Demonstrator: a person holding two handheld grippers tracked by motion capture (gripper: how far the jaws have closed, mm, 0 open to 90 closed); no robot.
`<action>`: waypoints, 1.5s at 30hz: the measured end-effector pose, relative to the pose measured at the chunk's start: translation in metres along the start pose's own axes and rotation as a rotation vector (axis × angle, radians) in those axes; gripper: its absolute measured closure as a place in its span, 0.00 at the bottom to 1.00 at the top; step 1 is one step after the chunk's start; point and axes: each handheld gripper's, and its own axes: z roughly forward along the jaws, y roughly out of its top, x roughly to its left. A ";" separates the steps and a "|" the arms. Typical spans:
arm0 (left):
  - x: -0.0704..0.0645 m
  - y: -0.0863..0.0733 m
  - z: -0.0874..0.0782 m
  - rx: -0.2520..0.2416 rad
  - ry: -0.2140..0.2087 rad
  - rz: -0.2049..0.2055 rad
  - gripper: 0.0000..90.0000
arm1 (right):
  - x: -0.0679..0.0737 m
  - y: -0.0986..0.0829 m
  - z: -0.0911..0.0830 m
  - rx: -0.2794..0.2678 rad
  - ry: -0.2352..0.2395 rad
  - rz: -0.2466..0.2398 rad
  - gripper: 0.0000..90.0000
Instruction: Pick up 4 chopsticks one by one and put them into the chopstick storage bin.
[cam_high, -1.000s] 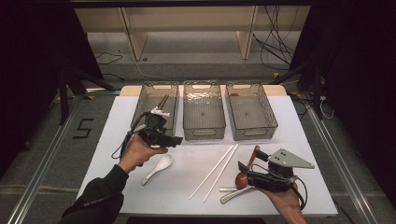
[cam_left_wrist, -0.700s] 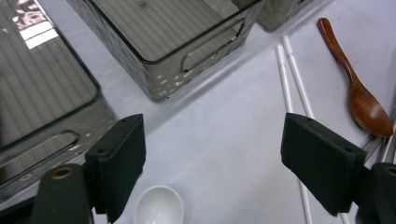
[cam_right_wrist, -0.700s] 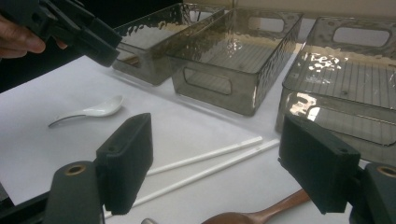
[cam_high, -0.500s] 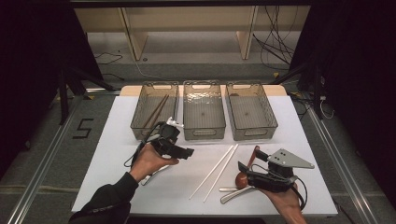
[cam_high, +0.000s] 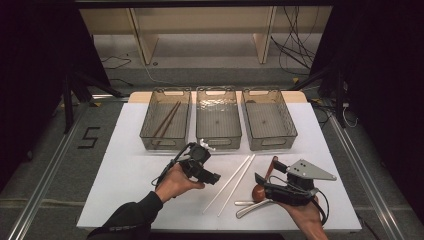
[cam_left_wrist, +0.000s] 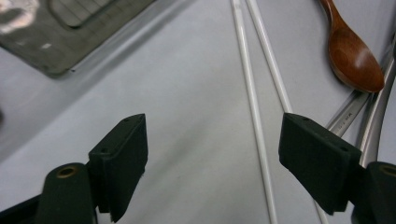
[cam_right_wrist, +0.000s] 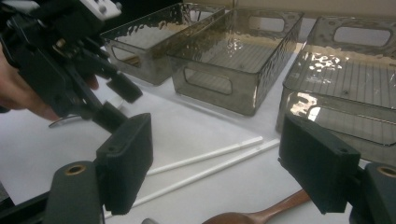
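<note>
Near the bench's front edge, the wide-open left hand-held gripper (cam_high: 214, 178) nears unsorted white chopsticks (cam_high: 235, 180); brown chopsticks (cam_high: 166, 121) are already binned.

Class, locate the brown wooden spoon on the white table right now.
In the high view the brown wooden spoon lies front right on the white table, right of the two white chopsticks, beside the right gripper.

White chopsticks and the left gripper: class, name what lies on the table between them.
Nothing. In the left gripper view, bare white table separates the open left gripper from the white chopsticks; the high view agrees.
</note>
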 end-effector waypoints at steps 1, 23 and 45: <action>-0.002 0.000 0.003 0.006 -0.003 0.003 0.28 | 0.000 0.000 0.000 0.000 0.000 0.001 0.30; -0.020 0.006 0.040 0.097 -0.050 0.071 0.56 | -0.001 0.000 0.001 0.002 0.002 0.003 0.30; -0.023 0.006 0.050 0.110 -0.006 0.148 0.85 | -0.001 0.000 0.000 -0.001 0.004 0.003 0.30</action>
